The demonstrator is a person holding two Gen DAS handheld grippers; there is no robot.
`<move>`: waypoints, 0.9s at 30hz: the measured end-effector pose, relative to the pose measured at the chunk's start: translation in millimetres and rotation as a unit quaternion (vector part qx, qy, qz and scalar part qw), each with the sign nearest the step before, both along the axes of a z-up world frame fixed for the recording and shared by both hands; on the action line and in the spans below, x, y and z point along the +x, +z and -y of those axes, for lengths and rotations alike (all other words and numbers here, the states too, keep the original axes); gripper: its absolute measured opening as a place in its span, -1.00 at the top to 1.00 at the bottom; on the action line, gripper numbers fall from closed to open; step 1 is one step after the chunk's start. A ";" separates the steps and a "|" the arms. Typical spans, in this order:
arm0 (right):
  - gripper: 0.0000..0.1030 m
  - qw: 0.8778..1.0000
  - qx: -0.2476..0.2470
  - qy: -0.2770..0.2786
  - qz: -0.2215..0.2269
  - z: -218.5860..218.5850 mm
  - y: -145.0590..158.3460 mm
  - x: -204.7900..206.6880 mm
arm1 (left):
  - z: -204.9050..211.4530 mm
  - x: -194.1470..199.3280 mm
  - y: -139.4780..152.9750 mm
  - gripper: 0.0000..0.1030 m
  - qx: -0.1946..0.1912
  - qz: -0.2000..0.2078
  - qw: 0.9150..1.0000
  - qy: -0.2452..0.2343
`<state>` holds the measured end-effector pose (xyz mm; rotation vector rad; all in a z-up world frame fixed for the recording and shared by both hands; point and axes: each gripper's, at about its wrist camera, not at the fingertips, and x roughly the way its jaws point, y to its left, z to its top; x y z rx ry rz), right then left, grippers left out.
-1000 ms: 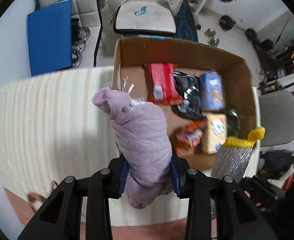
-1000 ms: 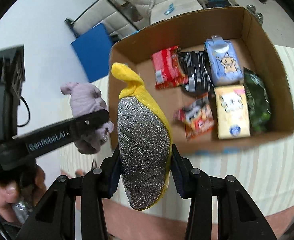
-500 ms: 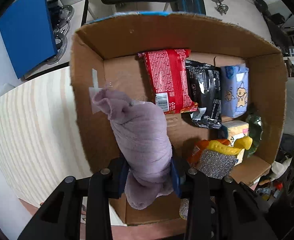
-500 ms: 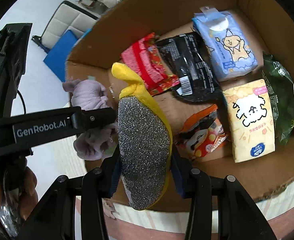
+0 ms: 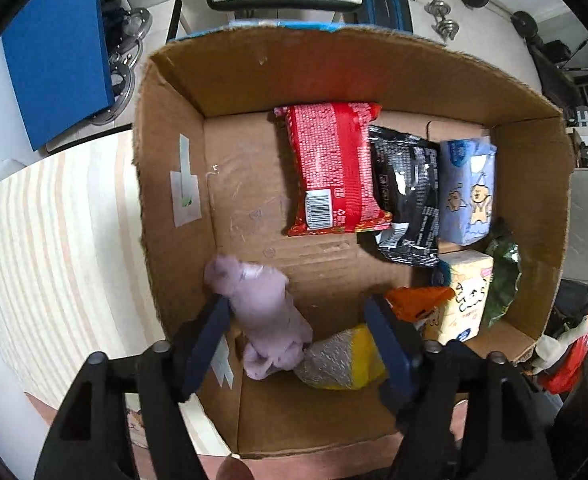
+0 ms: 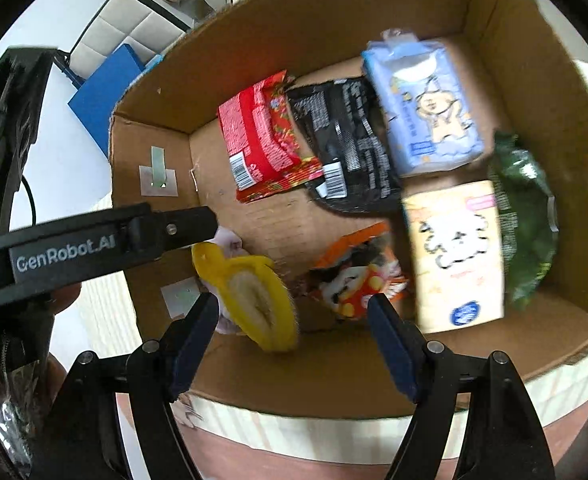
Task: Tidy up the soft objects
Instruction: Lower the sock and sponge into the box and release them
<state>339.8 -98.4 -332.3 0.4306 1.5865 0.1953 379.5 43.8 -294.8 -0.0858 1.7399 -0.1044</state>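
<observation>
We hold both grippers, left gripper (image 5: 298, 340) and right gripper (image 6: 294, 332), over the cardboard box (image 5: 374, 68) with fingers spread apart, clamping nothing. The purple plush (image 5: 265, 312) and yellow scrubber (image 6: 253, 292) lie touching in the near-left corner, beside the snack packets.

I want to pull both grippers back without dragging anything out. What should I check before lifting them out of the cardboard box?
1. Left gripper open: ok, fingers spread wide.
2. Right gripper open: ok, fingers spread wide.
3. Purple plush cloth released: cannot tell fully; it lies in the cardboard box against the left finger, blurred.
4. Yellow scouring sponge released: ok, it is between the right gripper's fingers with gaps either side, blurred.
5. Both soft items inside the box walls: ok, side by side in the near left corner.
6. Orange snack packet clear of the right gripper's right finger: cannot tell, they overlap in view.
</observation>
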 end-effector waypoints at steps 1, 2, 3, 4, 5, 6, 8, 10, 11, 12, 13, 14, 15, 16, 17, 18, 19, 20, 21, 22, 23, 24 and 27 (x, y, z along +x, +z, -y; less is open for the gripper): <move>-0.68 1.000 -0.005 0.002 0.003 3.1 3.1 -1.0 | 0.5 -3.7 4.2 -0.60 0.001 0.007 1.000 0.000; -0.75 1.000 -0.009 0.005 0.007 6.6 6.3 -2.4 | 2.8 -5.9 8.3 -0.65 0.002 0.012 1.000 0.000; -0.83 1.000 -0.013 0.008 0.010 10.1 9.5 -5.0 | 4.6 -10.7 13.5 -0.75 0.003 0.021 1.000 0.000; -0.84 1.000 -0.016 0.010 0.014 13.1 13.4 -8.3 | 6.6 -15.3 16.8 -0.82 0.002 0.027 1.000 0.001; -0.84 0.999 -0.023 0.014 0.018 18.7 18.7 -12.4 | 7.5 -18.8 20.5 -0.83 0.002 0.032 0.999 0.001; -0.87 0.999 -0.032 0.018 0.023 22.6 22.2 -14.7 | 7.6 -24.2 26.2 -0.84 0.002 0.039 0.999 0.001; -1.00 0.998 -0.048 0.026 0.034 31.6 29.7 -21.1 | 7.9 -33.5 31.7 -0.91 0.000 0.052 0.999 0.007; -1.00 0.996 -0.067 0.033 0.044 39.5 35.1 -26.2 | 10.2 -46.8 37.4 -0.99 0.005 0.069 0.998 0.009; -1.00 0.995 -0.079 0.037 0.052 43.5 38.7 -28.8 | 10.3 -53.2 40.7 -0.99 0.010 0.080 0.997 0.013; -1.00 0.993 -0.089 0.040 0.059 50.7 43.2 -32.5 | 9.8 -56.7 41.6 -0.99 0.012 0.089 0.996 0.017; -1.00 0.991 -0.103 0.045 0.066 55.4 45.3 -36.2 | 9.9 -62.9 44.2 -0.99 0.014 0.098 0.995 0.020; -1.00 0.990 -0.112 0.050 0.072 60.4 48.7 -40.5 | 10.4 -65.9 45.9 -0.99 0.017 0.105 0.994 0.025; -1.00 0.988 -0.123 0.055 0.079 65.7 54.6 -46.3 | 11.3 -71.9 47.7 -0.99 0.018 0.113 0.993 0.029; -1.00 0.985 -0.136 0.061 0.087 67.7 56.8 -48.8 | 12.4 -79.5 50.0 -0.99 0.018 0.120 0.992 0.034; -1.00 0.982 -0.149 0.068 0.096 70.4 59.9 -52.0 | 12.7 -85.4 52.4 -0.99 0.019 0.128 0.991 0.039; -1.00 0.979 -0.158 0.073 0.103 72.3 62.8 -55.0 | 14.6 -90.0 53.7 -0.99 0.019 0.134 0.990 0.041; -1.00 0.977 -0.166 0.076 0.109 74.0 65.1 -57.7 | 16.3 -95.5 55.6 -0.99 0.019 0.140 0.989 0.044; -1.00 0.975 -0.172 0.078 0.114 75.9 67.8 -60.4 | 18.2 -101.9 58.8 -0.99 0.018 0.147 0.988 0.048; -1.00 0.974 -0.175 0.080 0.118 77.8 70.9 -62.6 | 19.6 -106.3 60.4 -0.99 0.017 0.151 0.987 0.050; -1.00 0.973 -0.179 0.081 0.125 80.6 75.0 -65.8 | 21.4 -110.9 64.0 -0.99 0.019 0.159 0.986 0.053; -1.00 0.971 -0.181 0.083 0.129 80.6 76.9 -67.6 | 23.2 -114.9 68.1 -0.99 0.022 0.168 0.984 0.054; -1.00 0.970 -0.183 0.083 0.134 81.2 79.8 -69.3 | 25.9 -117.7 71.0 -0.99 0.025 0.174 0.983 0.054; -1.00 0.969 -0.185 0.081 0.144 85.7 90.0 -73.8 | 29.3 -124.4 79.3 -0.99 0.034 0.188 0.980 0.056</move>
